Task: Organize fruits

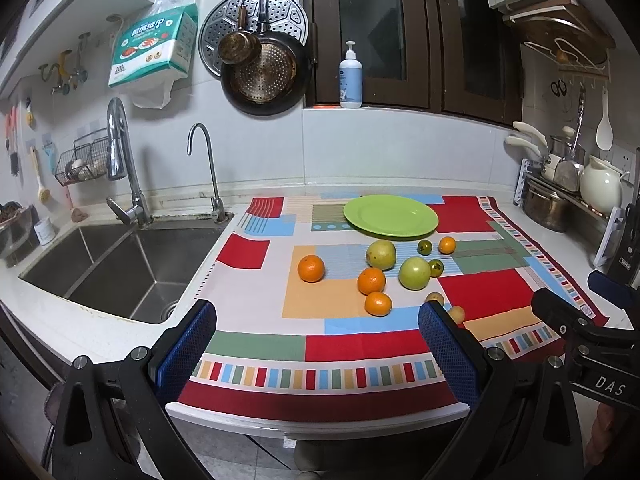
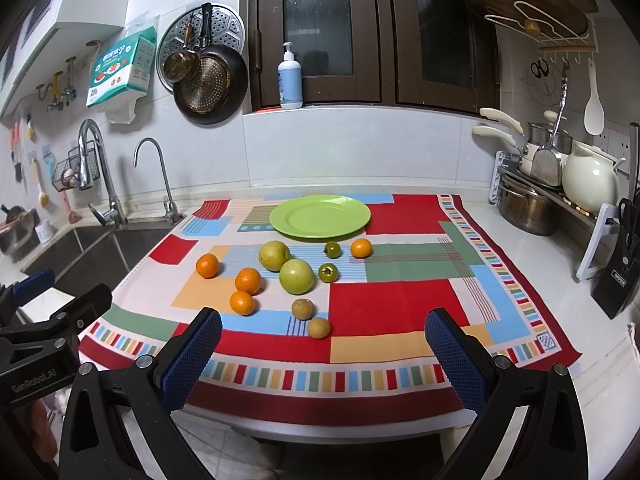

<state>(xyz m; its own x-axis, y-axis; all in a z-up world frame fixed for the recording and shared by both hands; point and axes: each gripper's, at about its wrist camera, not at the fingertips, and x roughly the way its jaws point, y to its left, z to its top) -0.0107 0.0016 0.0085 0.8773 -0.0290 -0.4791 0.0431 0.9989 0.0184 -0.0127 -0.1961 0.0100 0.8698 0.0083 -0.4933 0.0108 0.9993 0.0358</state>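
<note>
An empty green plate lies at the back of a patterned cloth. In front of it lie several fruits: oranges, two green apples, two small dark green fruits, a small orange and two brownish round fruits. My left gripper is open and empty over the cloth's front edge. My right gripper is open and empty, also at the front edge, short of the fruits.
A steel sink with two taps is left of the cloth. A dish rack with pots and a white jug stands at the right. A knife block is at the far right. A soap bottle stands on the window sill.
</note>
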